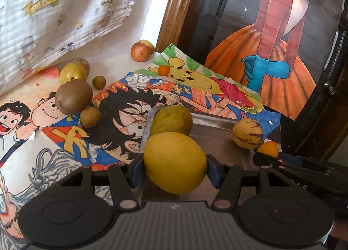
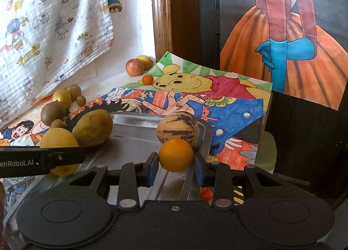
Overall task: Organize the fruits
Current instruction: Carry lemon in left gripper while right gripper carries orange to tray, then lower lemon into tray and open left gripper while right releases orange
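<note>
Far left on the bench (image 1: 26, 163), over the cartoon drawings, loose fruit waits: a big brown fruit (image 1: 73, 96), a yellow one (image 1: 72, 73) behind it, small brown balls around them, an apple (image 1: 141, 52) at the back by the wall and a tiny orange fruit (image 1: 163, 69) on the bear drawing (image 1: 195, 78).

Next along, the left claw (image 1: 175, 168) is clamped on a lemon (image 1: 175, 161), blue pads pressing either flank, poised over the near left part of the metal tray (image 1: 217, 128). Just beyond the lemon a greenish mango (image 1: 171, 119) sits against the tray's left rim.

Moving right, a striped melon (image 2: 177, 128) rests near the tray's far right rim. In front of it the right claw (image 2: 175, 168) grips an orange (image 2: 175, 155), pads tight on both sides, the fruit just beside the melon; whether they touch I can't tell.

Looks like both fruits are about to be set down in the tray. To do it well, I'd say: lower each until it bears on the metal before letting go, since round fruit dropped from height may roll. Give the lemon a spot clear of the mango, and ease the orange down short of the melon so it doesn't nudge it toward the rim. Open gently and back the claws straight out.
</note>
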The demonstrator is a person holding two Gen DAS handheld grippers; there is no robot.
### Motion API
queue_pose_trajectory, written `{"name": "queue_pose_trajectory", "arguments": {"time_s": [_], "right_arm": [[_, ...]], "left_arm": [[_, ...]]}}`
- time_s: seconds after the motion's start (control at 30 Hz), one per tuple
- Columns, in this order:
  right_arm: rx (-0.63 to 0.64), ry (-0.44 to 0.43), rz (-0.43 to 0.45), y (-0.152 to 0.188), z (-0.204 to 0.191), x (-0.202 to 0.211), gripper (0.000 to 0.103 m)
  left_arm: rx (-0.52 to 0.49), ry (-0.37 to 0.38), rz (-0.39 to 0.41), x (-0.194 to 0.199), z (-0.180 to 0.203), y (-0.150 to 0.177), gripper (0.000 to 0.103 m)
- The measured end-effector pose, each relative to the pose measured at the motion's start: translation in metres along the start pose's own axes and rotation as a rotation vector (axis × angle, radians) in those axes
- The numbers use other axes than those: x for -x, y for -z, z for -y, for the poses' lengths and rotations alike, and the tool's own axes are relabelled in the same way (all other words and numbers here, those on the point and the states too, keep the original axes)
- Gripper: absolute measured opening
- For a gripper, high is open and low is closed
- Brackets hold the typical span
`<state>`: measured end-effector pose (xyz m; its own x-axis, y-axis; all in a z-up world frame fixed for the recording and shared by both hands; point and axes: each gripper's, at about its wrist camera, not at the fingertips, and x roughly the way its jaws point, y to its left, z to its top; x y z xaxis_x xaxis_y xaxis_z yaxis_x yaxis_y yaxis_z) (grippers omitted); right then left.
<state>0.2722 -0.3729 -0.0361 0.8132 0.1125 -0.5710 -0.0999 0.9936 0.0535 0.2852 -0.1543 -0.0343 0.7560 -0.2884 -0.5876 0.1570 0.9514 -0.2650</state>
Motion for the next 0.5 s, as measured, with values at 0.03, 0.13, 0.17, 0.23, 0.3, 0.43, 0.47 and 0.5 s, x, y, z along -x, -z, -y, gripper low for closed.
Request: {"name": "queue_pose_trajectory", "arguments": {"time_s": [0.03,0.13,0.17,0.23,0.3,0.43,0.47,0.5], "right_arm": [[0.008,0.002,0.0,0.0,-0.001,-0.001,0.037],[0.042,0.008,0.002,-0.001,-0.005,-0.003,0.037],[0.058,0.011,0.002,0.0,-0.007,-0.003,0.037],[0.091,0.017,0.001,0.001,-0.011,-0.004,0.037],[0.116,0.021,0.0,0.002,-0.013,-0.005,0.037],[0.141,0.024,-0.005,0.004,-0.017,-0.006,0.037],[0.147,0.024,-0.006,0.005,-0.017,-0.006,0.037],[0.153,0.024,-0.009,0.005,-0.018,-0.006,0.037]], "left_arm": [[-0.003,0.003,0.002,0.0,0.001,0.0,0.063],[-0.015,0.006,0.008,-0.001,0.003,0.001,0.063],[-0.019,0.01,0.008,-0.002,0.003,0.002,0.063],[-0.021,0.016,0.002,-0.003,0.004,0.002,0.063],[-0.035,0.019,-0.005,-0.005,0.005,0.004,0.063],[-0.052,0.026,-0.022,-0.008,0.007,0.007,0.063],[-0.054,0.027,-0.024,-0.008,0.007,0.007,0.063],[-0.057,0.028,-0.025,-0.008,0.007,0.007,0.063]]}}
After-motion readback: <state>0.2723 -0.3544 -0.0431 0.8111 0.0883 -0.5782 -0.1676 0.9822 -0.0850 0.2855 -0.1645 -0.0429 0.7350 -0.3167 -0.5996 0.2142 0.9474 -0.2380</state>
